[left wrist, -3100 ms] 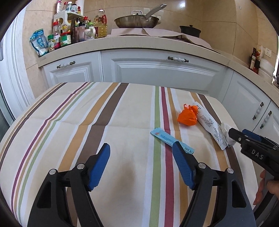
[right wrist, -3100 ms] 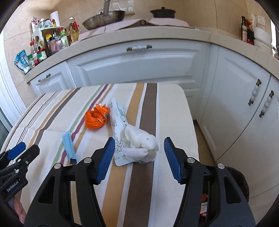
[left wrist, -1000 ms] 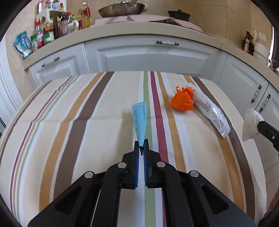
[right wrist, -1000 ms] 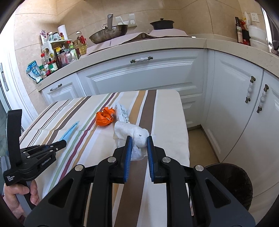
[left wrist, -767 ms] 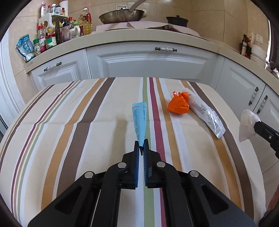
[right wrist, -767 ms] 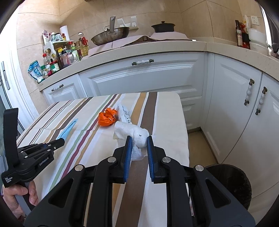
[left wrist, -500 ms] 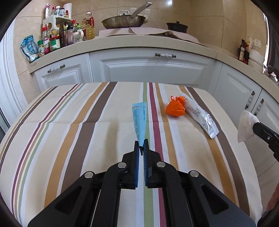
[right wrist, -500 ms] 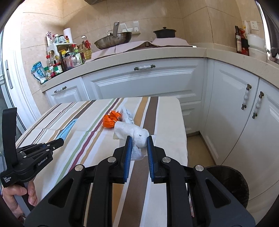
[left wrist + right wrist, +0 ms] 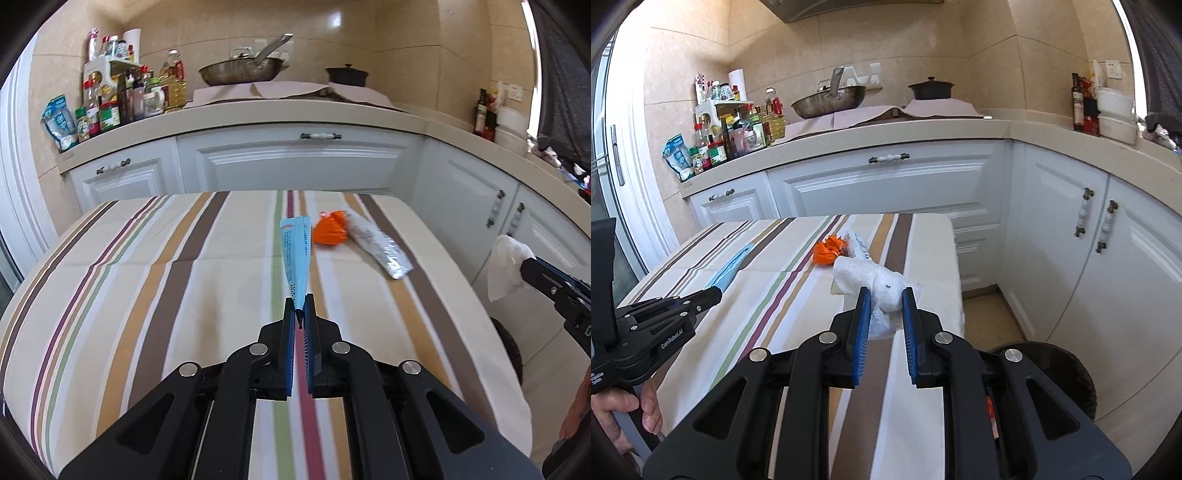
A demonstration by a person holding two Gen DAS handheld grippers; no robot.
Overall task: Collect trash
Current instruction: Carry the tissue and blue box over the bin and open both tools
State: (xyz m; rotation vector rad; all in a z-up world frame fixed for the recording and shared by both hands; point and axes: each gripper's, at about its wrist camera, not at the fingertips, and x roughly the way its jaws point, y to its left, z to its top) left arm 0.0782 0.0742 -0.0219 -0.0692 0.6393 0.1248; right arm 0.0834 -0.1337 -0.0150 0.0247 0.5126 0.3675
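- Closest in, the left gripper (image 9: 300, 314) is seen angled down over the striped tablecloth (image 9: 147, 295), jaws pinched together on the near end of a blue packet (image 9: 295, 254), which sticks out forward past the tips and is lifted clear of the cloth.
- In the right wrist view that same gripper is shown coming in from the left edge, gripped low on its handle by the person's left hand (image 9: 624, 410), with the packet pointing up and away.
- The right gripper (image 9: 884, 301) is tilted down a bit less steeply, jaws clamped on a crumpled white tissue (image 9: 875, 280); the wad is squeezed between the blue pads (image 9: 862, 317) and held in the air near the table's right edge.
- A dark round trash bin (image 9: 1056, 365) is spotted on the floor just below and right of the right gripper, beside the white cabinets (image 9: 1071, 240).
- Farther out on the cloth, an orange wrapper (image 9: 330, 233) is left lying, with a long white wrapper (image 9: 376, 245) just beside it on its right, pretty much touching.
- Way at the back, a pan (image 9: 240, 72) and a black pot (image 9: 346, 75) are parked on the counter.
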